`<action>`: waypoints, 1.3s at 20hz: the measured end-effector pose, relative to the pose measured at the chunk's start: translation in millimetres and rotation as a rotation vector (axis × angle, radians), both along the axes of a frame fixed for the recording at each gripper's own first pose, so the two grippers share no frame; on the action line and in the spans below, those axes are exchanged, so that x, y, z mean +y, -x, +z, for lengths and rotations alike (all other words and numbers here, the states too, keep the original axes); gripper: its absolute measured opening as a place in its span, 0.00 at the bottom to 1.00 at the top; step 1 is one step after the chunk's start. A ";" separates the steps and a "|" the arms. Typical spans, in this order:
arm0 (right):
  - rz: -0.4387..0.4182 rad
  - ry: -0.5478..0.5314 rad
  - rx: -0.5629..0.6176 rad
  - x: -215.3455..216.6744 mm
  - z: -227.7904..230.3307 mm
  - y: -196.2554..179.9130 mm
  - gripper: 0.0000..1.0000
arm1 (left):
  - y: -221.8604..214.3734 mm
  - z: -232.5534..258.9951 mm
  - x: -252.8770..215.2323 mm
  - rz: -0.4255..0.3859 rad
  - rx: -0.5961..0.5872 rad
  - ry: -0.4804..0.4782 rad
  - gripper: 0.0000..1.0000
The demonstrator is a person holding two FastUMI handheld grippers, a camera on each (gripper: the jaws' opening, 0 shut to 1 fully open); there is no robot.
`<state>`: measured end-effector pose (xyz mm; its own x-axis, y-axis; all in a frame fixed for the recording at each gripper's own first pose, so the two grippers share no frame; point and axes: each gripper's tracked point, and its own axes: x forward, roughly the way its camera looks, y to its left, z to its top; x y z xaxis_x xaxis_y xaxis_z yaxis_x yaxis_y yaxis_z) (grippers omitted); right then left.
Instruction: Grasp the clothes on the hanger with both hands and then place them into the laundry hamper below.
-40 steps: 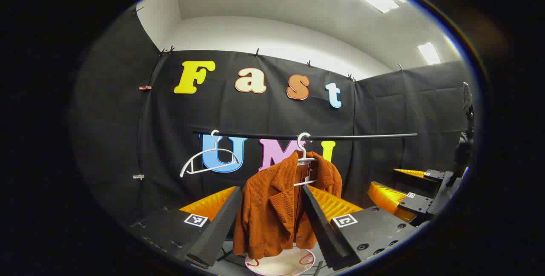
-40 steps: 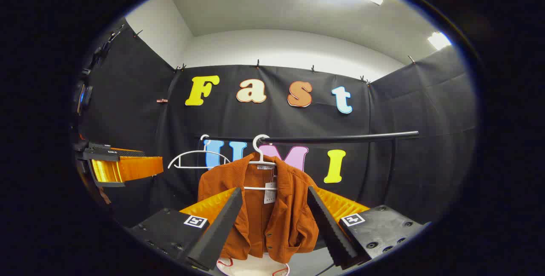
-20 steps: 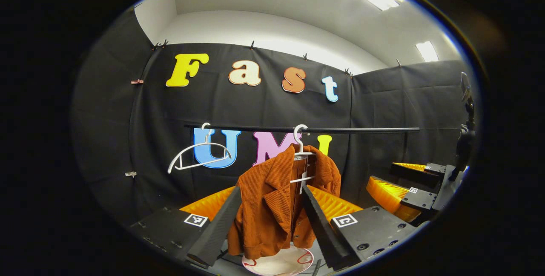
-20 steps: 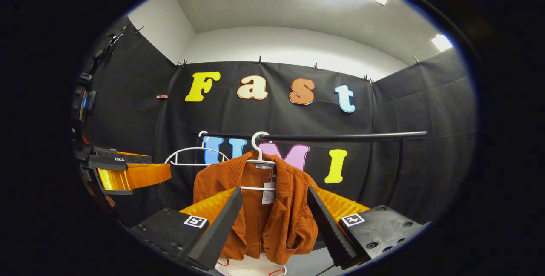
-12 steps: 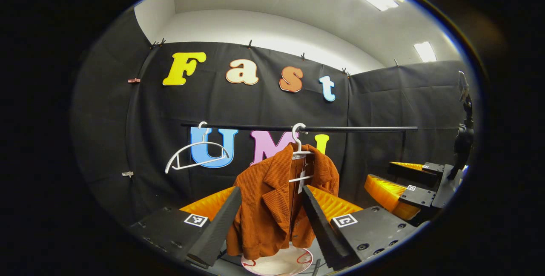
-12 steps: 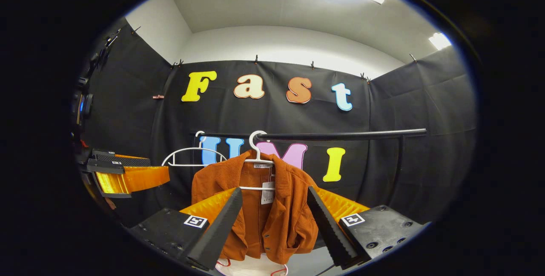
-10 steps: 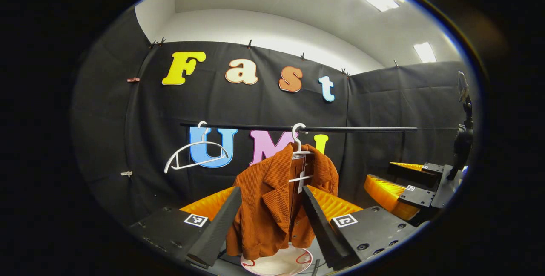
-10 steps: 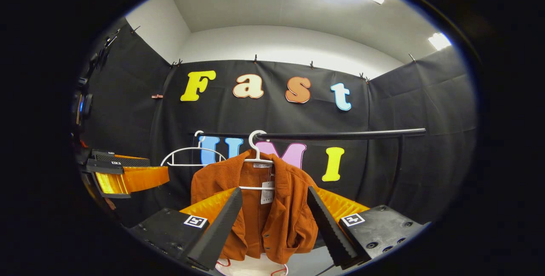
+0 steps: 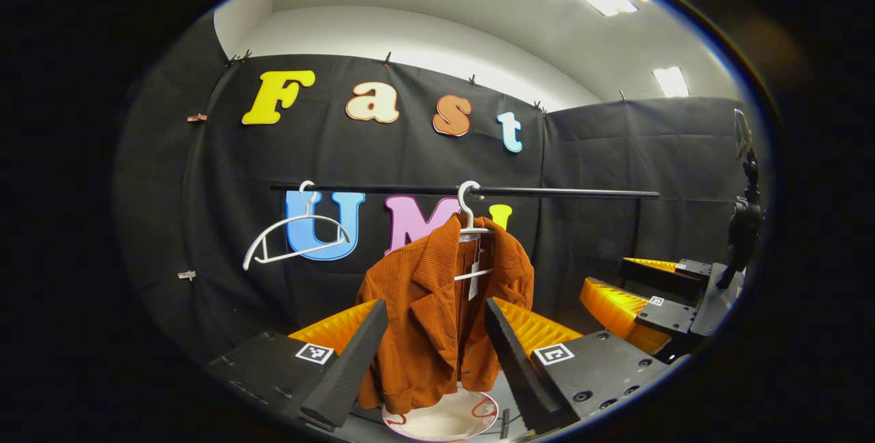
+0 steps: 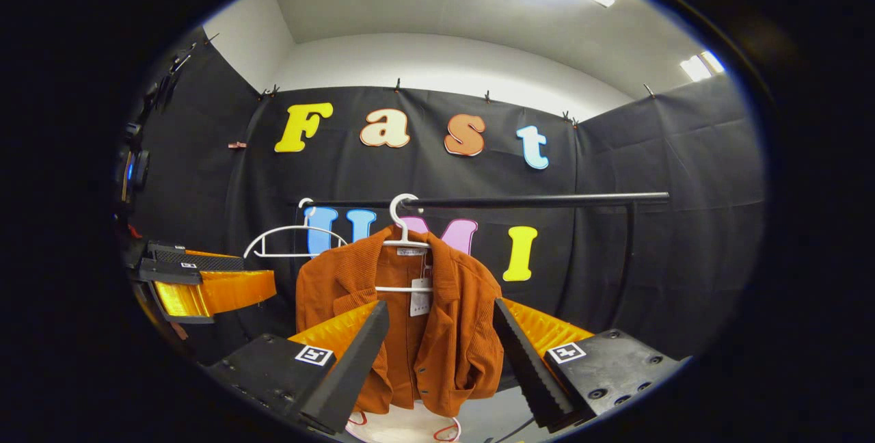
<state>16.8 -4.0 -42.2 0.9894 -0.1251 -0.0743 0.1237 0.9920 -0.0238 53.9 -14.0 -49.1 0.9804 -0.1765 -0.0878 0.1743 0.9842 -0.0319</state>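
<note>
Both grippers, left gripper (image 9: 431, 337) and right gripper (image 10: 437, 337), hang released, short of the rust jacket (image 10: 403, 327) dead ahead, which drapes lengthwise down from its white hanger (image 10: 403, 238) over the hamper (image 9: 441, 419) below.

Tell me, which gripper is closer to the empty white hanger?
Left. The left gripper sits just below the empty hanger. The right gripper is far across, past the orange jacket.
</note>
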 end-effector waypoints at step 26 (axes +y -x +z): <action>0.361 -0.191 0.167 -33.3 -133.4 -177.9 0.98 | -188.1 -91.6 -16.2 0.278 0.107 0.038 0.90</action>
